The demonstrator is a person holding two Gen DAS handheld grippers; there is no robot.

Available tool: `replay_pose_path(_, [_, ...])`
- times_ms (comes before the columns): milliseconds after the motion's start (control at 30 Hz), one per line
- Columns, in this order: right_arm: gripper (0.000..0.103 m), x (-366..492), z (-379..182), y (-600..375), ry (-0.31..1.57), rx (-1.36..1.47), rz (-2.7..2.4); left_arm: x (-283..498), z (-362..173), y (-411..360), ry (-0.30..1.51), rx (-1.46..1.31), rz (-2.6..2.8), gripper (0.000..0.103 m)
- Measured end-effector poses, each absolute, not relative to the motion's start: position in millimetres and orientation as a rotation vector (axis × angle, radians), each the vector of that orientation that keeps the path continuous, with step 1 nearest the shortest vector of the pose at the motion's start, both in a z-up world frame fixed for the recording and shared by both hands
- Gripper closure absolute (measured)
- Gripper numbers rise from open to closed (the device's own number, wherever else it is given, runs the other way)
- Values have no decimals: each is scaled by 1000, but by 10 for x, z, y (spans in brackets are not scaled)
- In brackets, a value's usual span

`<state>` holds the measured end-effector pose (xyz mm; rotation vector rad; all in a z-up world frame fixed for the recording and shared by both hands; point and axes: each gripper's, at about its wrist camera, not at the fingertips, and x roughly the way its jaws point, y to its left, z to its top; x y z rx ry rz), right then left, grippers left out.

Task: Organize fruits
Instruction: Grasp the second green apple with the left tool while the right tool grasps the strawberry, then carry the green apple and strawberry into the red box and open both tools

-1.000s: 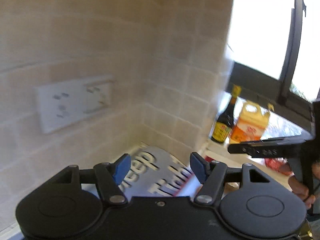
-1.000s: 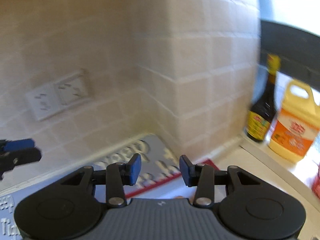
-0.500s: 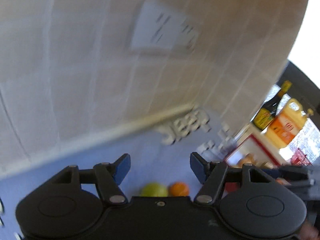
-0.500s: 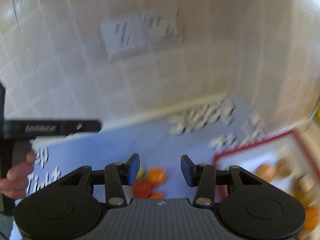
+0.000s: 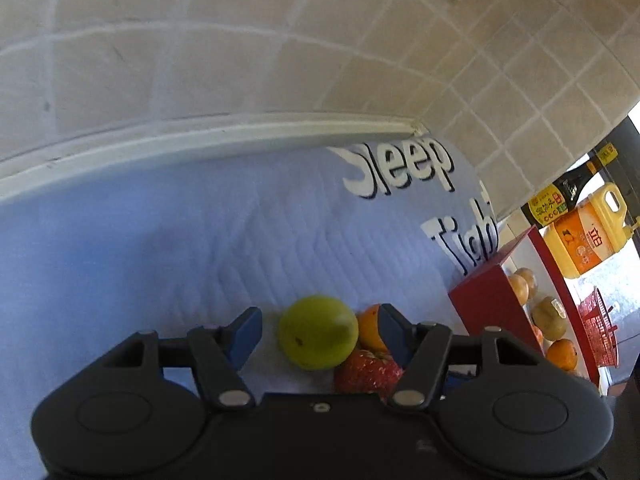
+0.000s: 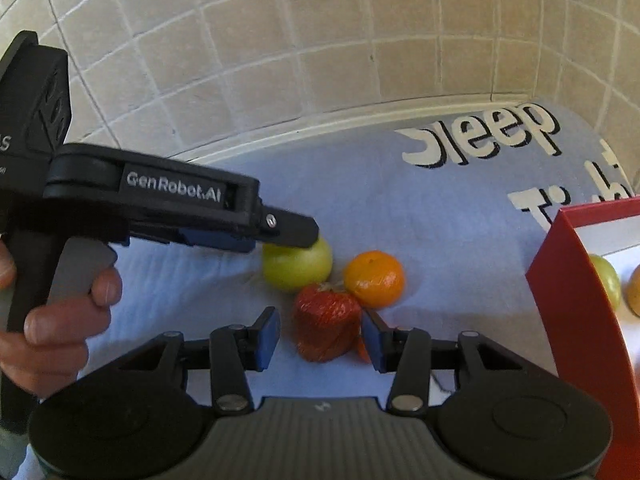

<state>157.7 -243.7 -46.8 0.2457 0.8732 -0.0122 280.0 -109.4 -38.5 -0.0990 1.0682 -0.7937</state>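
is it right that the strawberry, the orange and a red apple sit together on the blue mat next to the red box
Not quite: the apple is green, not red. The right wrist view shows it most clearly, sitting together with the strawberry and the orange on the blue mat, next to the red box. The rest of your statement holds.

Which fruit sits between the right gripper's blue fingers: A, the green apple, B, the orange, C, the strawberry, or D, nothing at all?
C: in the right wrist view the strawberry lies between the open right gripper fingers, while the green apple and the orange sit farther back on the blue mat.
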Motion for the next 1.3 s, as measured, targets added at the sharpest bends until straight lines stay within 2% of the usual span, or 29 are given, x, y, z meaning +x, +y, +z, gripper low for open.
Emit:
replay_pose_path(100, [52, 1639, -487, -2406, 873, 214, -20, 2792, -437, -1191, 1080, -75, -798, 29])
replay_pose_path(133, [51, 1669, -499, -2388, 876, 202, -21, 2787, -453, -1221, 1085, -67, -800, 33])
replay_pose_path(267, [49, 1754, -538, -2281, 896, 126, -25, 2729, -476, -1306, 1065, -2, -792, 39])
replay_pose_path(333, [48, 1755, -574, -2226, 902, 94, -26, 2706, -464, -1298, 1047, 14, -785, 45])
replay_pose_path(467, [50, 1762, -646, -2156, 905, 53, -48, 2703, -474, -1270, 1038, 11, -796, 46])
replay_pose_path(533, [56, 1763, -656, -2157, 899, 50, -62, 2690, -448, -1229, 1025, 11, -794, 46])
replay_pose_path(733, [57, 1698, -590, -2154, 869, 89, -60, 2666, -250, -1057, 970, -17, -785, 46])
replay_pose_path(1000, [57, 1294, -118, -2171, 752, 95, -79, 2490, 274, -1187, 838, 8, -835, 46])
replay_pose_path(1300, [57, 647, 950, -3032, 500, 165, -283, 2164, 1148, -1847, 625, 69, -1058, 46])
